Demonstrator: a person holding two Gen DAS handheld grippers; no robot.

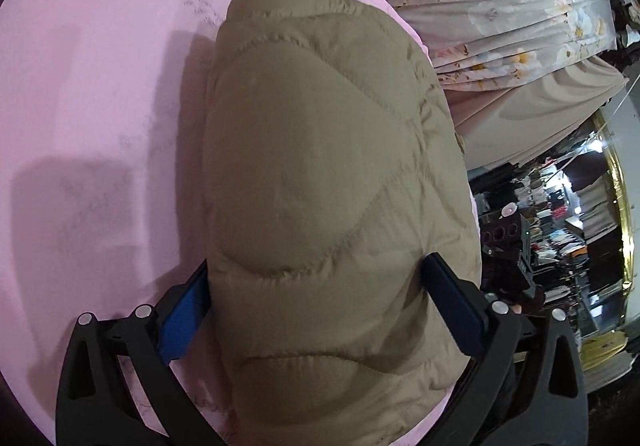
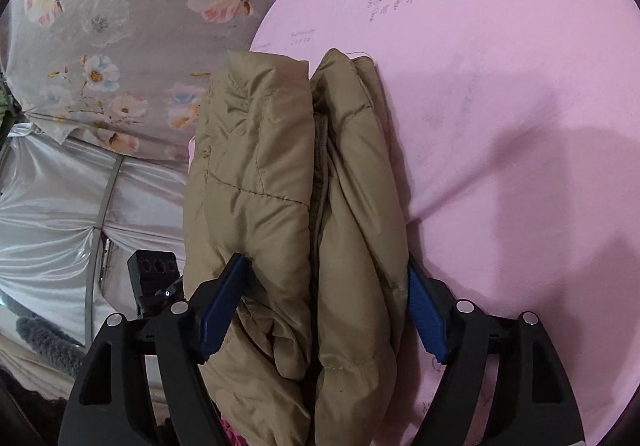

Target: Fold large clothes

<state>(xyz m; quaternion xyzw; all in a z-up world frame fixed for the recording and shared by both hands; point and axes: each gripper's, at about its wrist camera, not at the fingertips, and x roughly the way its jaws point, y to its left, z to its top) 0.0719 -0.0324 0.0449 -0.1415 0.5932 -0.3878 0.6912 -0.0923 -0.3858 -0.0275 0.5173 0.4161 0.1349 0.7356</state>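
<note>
Folded tan quilted jacket (image 1: 320, 185) set on pink sheet (image 1: 100, 85), straddled by left tongs (image 1: 316, 310) and right tongs (image 2: 324, 310), both spread, likely releasing.

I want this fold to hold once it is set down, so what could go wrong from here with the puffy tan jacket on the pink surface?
1. The folded jacket is thick and puffy; its two stacked halves already gape along the middle, so it may spring open.
2. It lies near the edge of the pink surface, beside the floral fabric, and could slide off.
3. The left gripper and right gripper both straddle the bundle, so their pads might snag fabric.
</note>
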